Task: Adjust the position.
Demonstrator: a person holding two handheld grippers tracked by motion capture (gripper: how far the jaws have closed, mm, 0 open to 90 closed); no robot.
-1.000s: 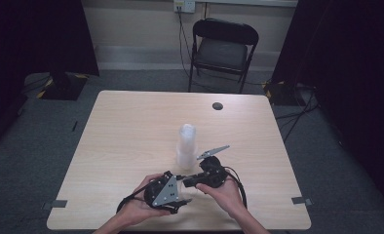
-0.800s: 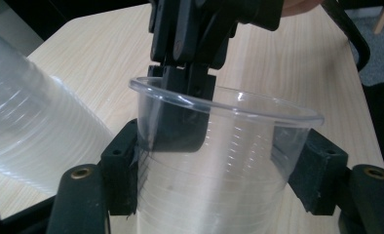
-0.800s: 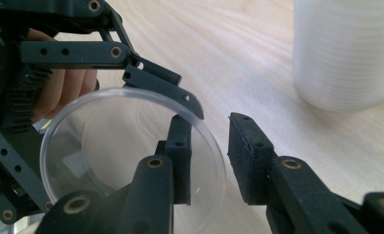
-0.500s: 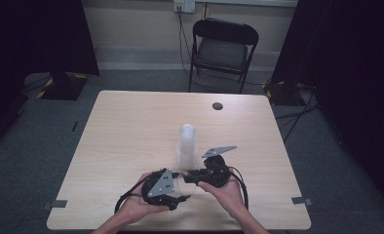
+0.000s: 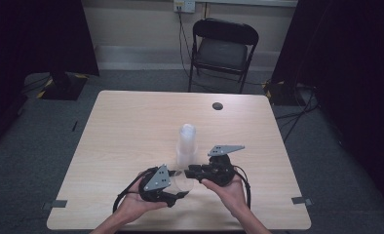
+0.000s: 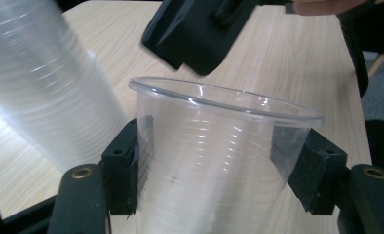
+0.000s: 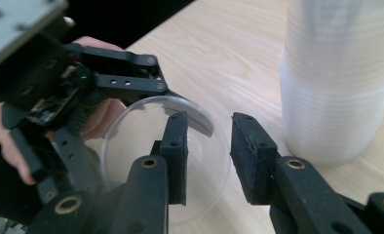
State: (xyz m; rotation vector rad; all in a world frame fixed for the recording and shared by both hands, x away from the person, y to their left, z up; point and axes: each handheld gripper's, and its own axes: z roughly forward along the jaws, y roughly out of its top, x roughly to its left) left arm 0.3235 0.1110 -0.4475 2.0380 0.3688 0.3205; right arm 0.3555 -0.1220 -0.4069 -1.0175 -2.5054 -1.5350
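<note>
A single clear plastic cup (image 6: 214, 161) lies tilted between the jaws of my left gripper (image 6: 219, 168), whose pads press on its sides; the left gripper is shut on it. In the high view this cup (image 5: 182, 181) is low over the table's near edge, in front of the left gripper (image 5: 179, 185). My right gripper (image 7: 209, 146) faces the cup's mouth (image 7: 141, 146). Its jaws have just been opening and now stand open astride the rim, with no pad pressing. A tall stack of clear cups (image 5: 186, 144) stands upright just behind both grippers.
A light wooden table (image 5: 131, 126) holds a small dark round thing (image 5: 218, 106) near its far edge. A black folding chair (image 5: 222, 48) stands beyond the table. The stack of cups (image 7: 341, 78) is close beside the right gripper's jaw.
</note>
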